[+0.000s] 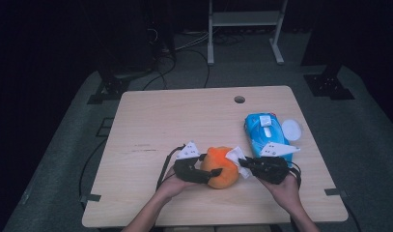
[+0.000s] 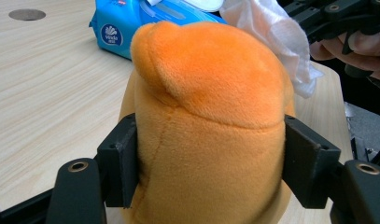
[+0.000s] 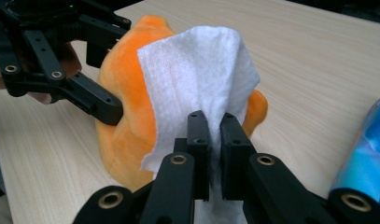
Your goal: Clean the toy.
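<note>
An orange plush toy point(image 1: 221, 167) stands on the wooden table near the front middle. My left gripper point(image 1: 209, 174) is shut on it, one jaw pressed into each side of the plush toy point(image 2: 208, 126). My right gripper point(image 1: 243, 163) is shut on a white wet wipe point(image 1: 236, 155), which it holds against the toy's right side. In the right gripper view the wipe point(image 3: 197, 84) rises from between the two jaws and drapes over the plush toy point(image 3: 122, 116). The wipe point(image 2: 276, 37) also hangs at the upper right of the left gripper view.
A blue pack of wet wipes point(image 1: 265, 133) lies right of the toy, with a round white lid point(image 1: 291, 129) beside it. A cable hole point(image 1: 239, 99) sits near the table's far edge. The pack point(image 2: 127, 25) lies just behind the toy.
</note>
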`<action>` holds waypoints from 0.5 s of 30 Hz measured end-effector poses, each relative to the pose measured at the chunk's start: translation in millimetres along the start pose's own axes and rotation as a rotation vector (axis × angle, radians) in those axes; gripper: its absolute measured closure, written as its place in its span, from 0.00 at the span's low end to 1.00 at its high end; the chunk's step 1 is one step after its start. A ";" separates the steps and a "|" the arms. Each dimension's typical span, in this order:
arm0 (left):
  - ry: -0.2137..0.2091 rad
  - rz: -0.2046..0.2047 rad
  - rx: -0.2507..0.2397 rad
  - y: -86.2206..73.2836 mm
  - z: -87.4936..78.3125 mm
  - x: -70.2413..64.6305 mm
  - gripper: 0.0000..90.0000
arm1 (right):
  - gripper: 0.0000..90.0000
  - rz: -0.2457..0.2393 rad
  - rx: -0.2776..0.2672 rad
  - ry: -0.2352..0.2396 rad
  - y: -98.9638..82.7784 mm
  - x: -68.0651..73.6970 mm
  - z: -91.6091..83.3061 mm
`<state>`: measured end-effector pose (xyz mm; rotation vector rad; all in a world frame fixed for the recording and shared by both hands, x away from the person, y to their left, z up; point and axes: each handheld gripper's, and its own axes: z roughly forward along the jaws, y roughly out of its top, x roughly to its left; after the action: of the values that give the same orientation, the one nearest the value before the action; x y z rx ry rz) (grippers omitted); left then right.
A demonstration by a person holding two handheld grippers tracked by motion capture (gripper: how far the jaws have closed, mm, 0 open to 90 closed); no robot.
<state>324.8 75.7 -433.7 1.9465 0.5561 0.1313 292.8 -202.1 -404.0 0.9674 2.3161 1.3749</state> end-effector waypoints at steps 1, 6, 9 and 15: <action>0.006 -0.002 0.003 0.9 0.7 -1.2 0.34 | 0.93 -0.017 0.004 -0.007 0.7 2.8 0.4; 0.033 0.044 0.015 3.7 5.4 -12.4 0.34 | 0.93 -0.064 -0.023 0.032 7.5 23.0 2.9; 0.053 0.138 0.043 6.5 10.8 -28.3 0.34 | 0.93 -0.093 -0.055 0.082 13.6 33.4 3.4; 0.072 0.109 0.028 6.5 8.3 -25.1 0.35 | 0.93 -0.106 -0.060 -0.001 13.3 22.2 -3.5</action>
<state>307.4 55.5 -427.6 2.0059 0.5012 0.2642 280.0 -185.3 -388.7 0.8156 2.2760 1.3922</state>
